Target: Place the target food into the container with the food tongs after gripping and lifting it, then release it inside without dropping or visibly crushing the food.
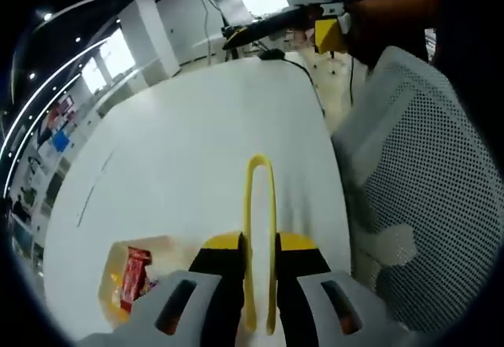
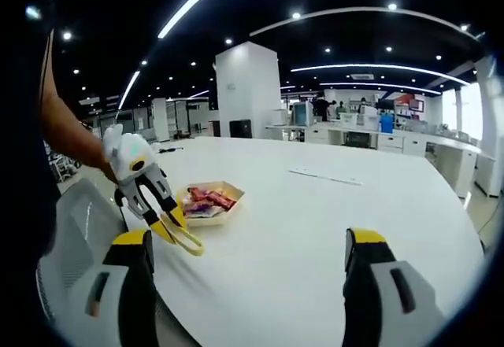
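Yellow plastic food tongs [image 1: 260,229] sit clamped between the closed jaws of the left gripper [image 1: 260,284], their two thin arms running forward from the yellow-tipped jaws and meeting in a rounded loop over the white table [image 1: 197,150]. In the left gripper view, the tongs carry nothing and their looped end hangs above bare tabletop. To the left of the jaws, close to the gripper's body, lies a shallow tan tray [image 1: 118,272] holding red-wrapped snack packets [image 1: 135,278]; the packets are beside and behind the tongs' looped end, not under it. A white mesh-backed chair [image 1: 417,197] stands against the table's right edge. The right gripper view shows the right gripper [image 2: 250,272] with its jaws spread wide and nothing between them, poised above the table [image 2: 331,229]. From that side the left gripper [image 2: 138,178] comes in from the left, held by a person's arm [image 2: 67,131], with the tongs [image 2: 183,237] pointing down toward the table. The tray [image 2: 211,201] with its packets [image 2: 206,199] rests just beyond the tongs, near but apart from them. Behind lies an open office with desks and a white pillar [image 2: 248,87].
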{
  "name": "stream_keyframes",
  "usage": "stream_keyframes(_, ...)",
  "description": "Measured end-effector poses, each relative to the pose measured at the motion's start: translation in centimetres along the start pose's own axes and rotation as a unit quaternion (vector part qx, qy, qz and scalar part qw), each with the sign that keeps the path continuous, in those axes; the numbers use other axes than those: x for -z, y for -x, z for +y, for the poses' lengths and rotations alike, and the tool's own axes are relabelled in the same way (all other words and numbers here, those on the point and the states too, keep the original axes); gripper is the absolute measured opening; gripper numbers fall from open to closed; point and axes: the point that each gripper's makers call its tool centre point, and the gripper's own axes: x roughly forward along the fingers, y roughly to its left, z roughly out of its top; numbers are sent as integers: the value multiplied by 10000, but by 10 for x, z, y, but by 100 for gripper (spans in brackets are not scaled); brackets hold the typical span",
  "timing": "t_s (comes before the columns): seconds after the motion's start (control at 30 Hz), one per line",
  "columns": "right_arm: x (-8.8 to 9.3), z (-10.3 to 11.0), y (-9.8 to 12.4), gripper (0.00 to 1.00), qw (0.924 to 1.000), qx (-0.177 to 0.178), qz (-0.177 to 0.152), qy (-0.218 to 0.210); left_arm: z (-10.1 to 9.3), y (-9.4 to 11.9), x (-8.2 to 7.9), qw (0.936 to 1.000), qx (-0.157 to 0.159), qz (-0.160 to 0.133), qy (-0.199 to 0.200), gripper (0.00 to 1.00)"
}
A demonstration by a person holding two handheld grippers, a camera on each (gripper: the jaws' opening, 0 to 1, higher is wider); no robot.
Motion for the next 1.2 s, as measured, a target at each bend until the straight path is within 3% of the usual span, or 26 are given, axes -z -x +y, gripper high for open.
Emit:
stream_keyframes(0.43, 6, 2, 4, 100, 10000, 0, 23, -76, -3, -19, 15, 9999, 64, 106, 89, 10)
stream_keyframes(0.6, 10, 3, 5, 100, 9999, 7, 93, -115, -6, -25, 28, 9997, 94, 209, 77, 10)
stream_keyframes(0.63, 12, 3, 5, 100, 9998, 4, 130, -131, -6, -25, 24, 9997, 87, 63, 241, 10)
stream_keyframes(0.77, 12, 4, 5, 100, 9999, 2, 97, -143, -5, -25, 24, 9998, 89, 167, 40, 11)
stream_keyframes(0.9, 14, 6, 3, 100, 9998, -10, 127, -148, -15, -27, 23, 9974, 566, 150, 414, 17)
stream_keyframes(0.97, 15, 7, 2, 100, 9998, -13, 165, -128, -12, -27, 20, 9987, 469, 94, 173, 18)
stream_keyframes(1.2, 13, 7, 2, 100, 9998, -23, 122, -148, -12, -29, 19, 9983, 477, 136, 304, 20)
